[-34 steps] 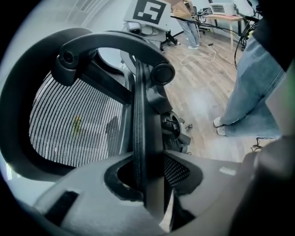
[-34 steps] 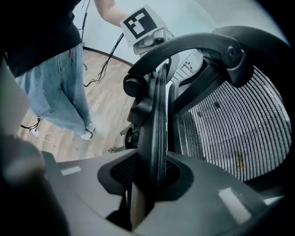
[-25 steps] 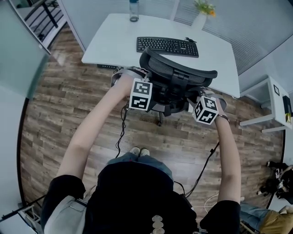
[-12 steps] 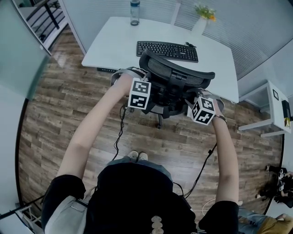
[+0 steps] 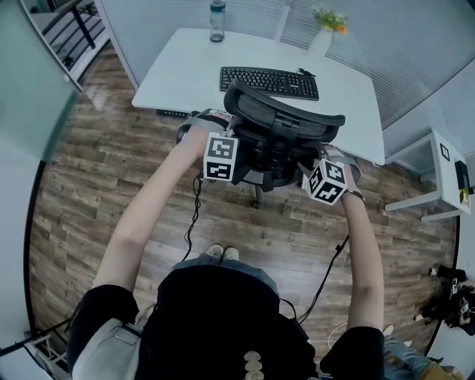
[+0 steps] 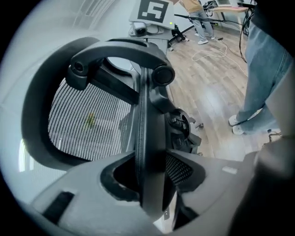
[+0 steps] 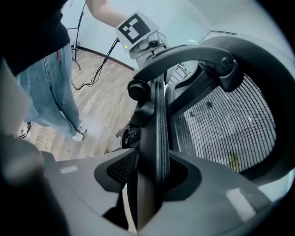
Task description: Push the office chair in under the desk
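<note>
The left gripper [image 5: 231,148] has its jaws closed onto the left side edge of the chair [image 5: 286,119] backrest; in the left gripper view the dark rim of that backrest runs straight up between the two jaws, which press on it from both sides. The right gripper [image 5: 315,169] grips the opposite side edge the same way, its jaws drawn in onto the rim with no gap showing. The mesh backrest spans the space between the two grippers, and its curved headrest bar arches just beyond and above both pairs of jaws. The chair stands straight ahead of the grippers at the near edge of the desk [image 5: 185,67], and from above the top of the backrest overlaps that edge; how far the seat reaches under the desk cannot be told. Farther out past the grippers, on the desk, lie a keyboard [image 5: 269,76], a bottle [image 5: 217,16] and a vase [image 5: 324,30] with flowers. Below and behind the grippers a leg of the chair's base [image 5: 257,197] rests on the wooden floor [image 5: 111,163], and cables [image 5: 197,208] trail back toward the person's feet [image 5: 225,253]. Off to the right gripper's outer side stands a small white table [image 5: 438,171].
</note>
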### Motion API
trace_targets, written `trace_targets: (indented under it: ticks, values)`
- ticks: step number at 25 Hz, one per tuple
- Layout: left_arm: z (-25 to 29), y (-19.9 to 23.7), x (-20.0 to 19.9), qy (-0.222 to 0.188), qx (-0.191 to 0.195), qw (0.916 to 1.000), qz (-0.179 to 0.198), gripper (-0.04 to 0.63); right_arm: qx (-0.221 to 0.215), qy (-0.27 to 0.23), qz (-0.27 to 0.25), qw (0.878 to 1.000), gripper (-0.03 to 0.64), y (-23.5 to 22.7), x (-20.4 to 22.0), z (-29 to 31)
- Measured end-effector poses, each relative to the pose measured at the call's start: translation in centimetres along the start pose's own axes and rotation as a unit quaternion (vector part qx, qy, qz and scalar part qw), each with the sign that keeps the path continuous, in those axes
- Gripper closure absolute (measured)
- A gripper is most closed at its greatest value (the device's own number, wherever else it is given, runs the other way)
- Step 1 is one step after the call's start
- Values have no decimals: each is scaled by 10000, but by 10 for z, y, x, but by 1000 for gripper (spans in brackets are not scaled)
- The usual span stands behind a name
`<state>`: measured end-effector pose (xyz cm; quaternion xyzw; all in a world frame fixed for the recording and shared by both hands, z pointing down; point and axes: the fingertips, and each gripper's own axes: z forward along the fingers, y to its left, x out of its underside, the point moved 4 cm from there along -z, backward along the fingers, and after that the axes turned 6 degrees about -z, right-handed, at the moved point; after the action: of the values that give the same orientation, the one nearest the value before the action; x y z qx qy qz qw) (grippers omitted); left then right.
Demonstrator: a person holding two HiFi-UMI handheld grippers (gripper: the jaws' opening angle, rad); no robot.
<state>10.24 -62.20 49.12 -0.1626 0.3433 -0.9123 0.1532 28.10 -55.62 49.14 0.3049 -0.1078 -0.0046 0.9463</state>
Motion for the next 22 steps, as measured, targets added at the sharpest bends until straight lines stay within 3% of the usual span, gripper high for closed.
trace_targets:
  ticks: [4, 7, 10, 11, 13, 14, 16, 20, 22]
  values:
    - [-17, 2, 5, -151, -286, 9991, -273, 414, 420, -333, 366, 9979, 449, -5, -3, -26]
    - [-36, 3, 10, -327, -561, 9964, -553, 430, 936, -828, 1003, 9871, 454, -12, -7, -56]
    - [-60, 8, 11, -682, -1124, 9861, -1020, 532, 1427, -1441, 1902, 9606, 480, -14, -9, -82]
    - [-68, 11, 11, -844, -1327, 9797, -1246, 572, 1590, -1630, 2196, 9487, 491, -14, -10, -89]
    - [-85, 16, 10, -1231, -1667, 9615, -1807, 586, 1949, -2017, 2801, 9181, 507, -15, -12, -103]
    - [-93, 19, 8, -1459, -1820, 9484, -2149, 586, 2139, -2202, 3100, 8998, 511, -15, -12, -109]
    - [-107, 25, 6, -1967, -2098, 9122, -2919, 586, 2507, -2501, 3626, 8620, 526, -14, -10, -118]
    - [-128, 32, 8, -2916, -2397, 8134, -4426, 588, 3172, -2869, 4411, 7890, 558, -7, -6, -131]
    - [-134, 32, 10, -3211, -2384, 7716, -4946, 588, 3454, -2936, 4722, 7560, 581, 0, -2, -137]
